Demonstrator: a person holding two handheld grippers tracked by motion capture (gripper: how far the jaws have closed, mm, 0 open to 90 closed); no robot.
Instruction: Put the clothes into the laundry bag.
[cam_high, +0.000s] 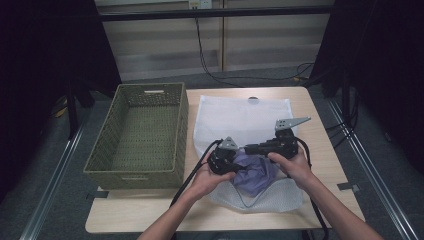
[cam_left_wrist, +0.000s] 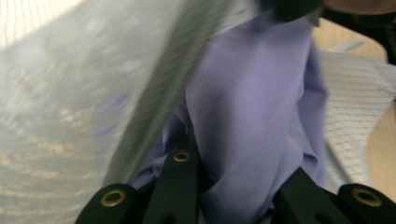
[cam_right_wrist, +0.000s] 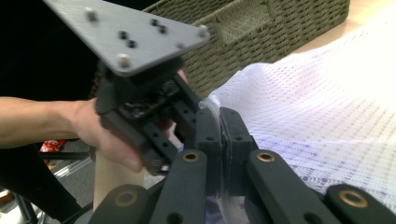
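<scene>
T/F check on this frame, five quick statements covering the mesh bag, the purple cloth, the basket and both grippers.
1. The white mesh laundry bag lies on the wooden table. True.
2. The purple cloth garment sits inside the green woven basket. False: the basket holds nothing; the garment is at the bag's near opening.
3. The right gripper is shut on the bag's mesh edge. True: its jaws pinch the white mesh between them.
4. The left gripper hangs open above the basket. False: its jaws are closed on the purple garment, right of the basket.
5. The basket stands right of the bag in the high view. False: it stands left of it.
</scene>
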